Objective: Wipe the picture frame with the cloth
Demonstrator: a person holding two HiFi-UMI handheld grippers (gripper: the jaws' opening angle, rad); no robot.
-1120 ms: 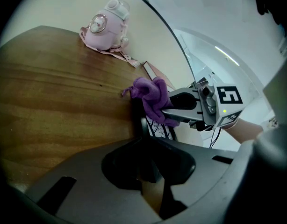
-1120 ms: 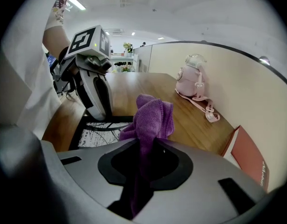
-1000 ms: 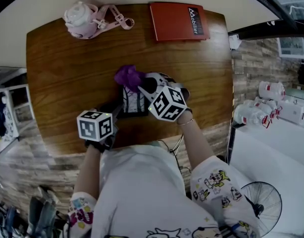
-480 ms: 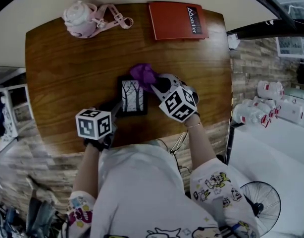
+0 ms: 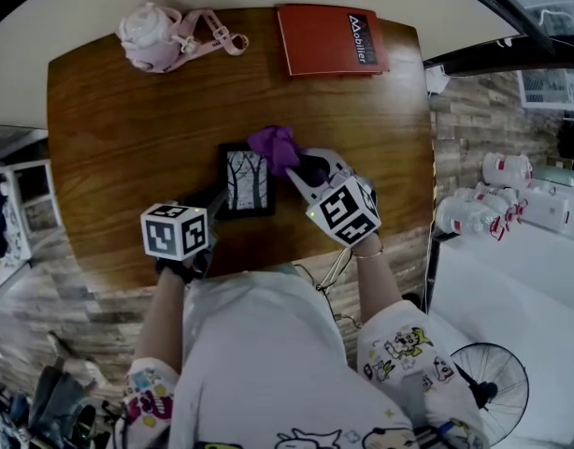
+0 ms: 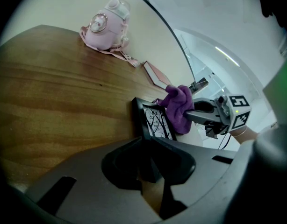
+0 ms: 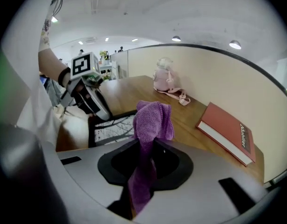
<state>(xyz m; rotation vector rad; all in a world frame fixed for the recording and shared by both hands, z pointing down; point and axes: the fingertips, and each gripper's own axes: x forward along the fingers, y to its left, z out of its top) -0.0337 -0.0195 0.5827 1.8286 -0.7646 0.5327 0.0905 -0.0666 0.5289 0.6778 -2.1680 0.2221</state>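
A black picture frame [image 5: 247,181] with a tree print lies flat at the middle of the wooden table [image 5: 119,129]. My left gripper [image 5: 215,206] is shut on the frame's near left corner, and the left gripper view shows the frame [image 6: 153,120] running into its jaws. My right gripper [image 5: 301,165] is shut on a purple cloth [image 5: 276,148], which hangs bunched over the frame's far right corner. In the right gripper view the cloth [image 7: 153,120] stands up out of the jaws, with the frame [image 7: 111,125] beyond it to the left.
A pink bottle [image 5: 151,34] with a strap sits at the table's far left. A red book [image 5: 332,38] lies at the far right edge. Off the table to the right are white bottles [image 5: 483,215] and a fan [image 5: 493,382].
My right gripper has carried the cloth to the right and lifted it a little, off the picture and towards the frame's right edge. The print now shows. The left gripper has stayed put.
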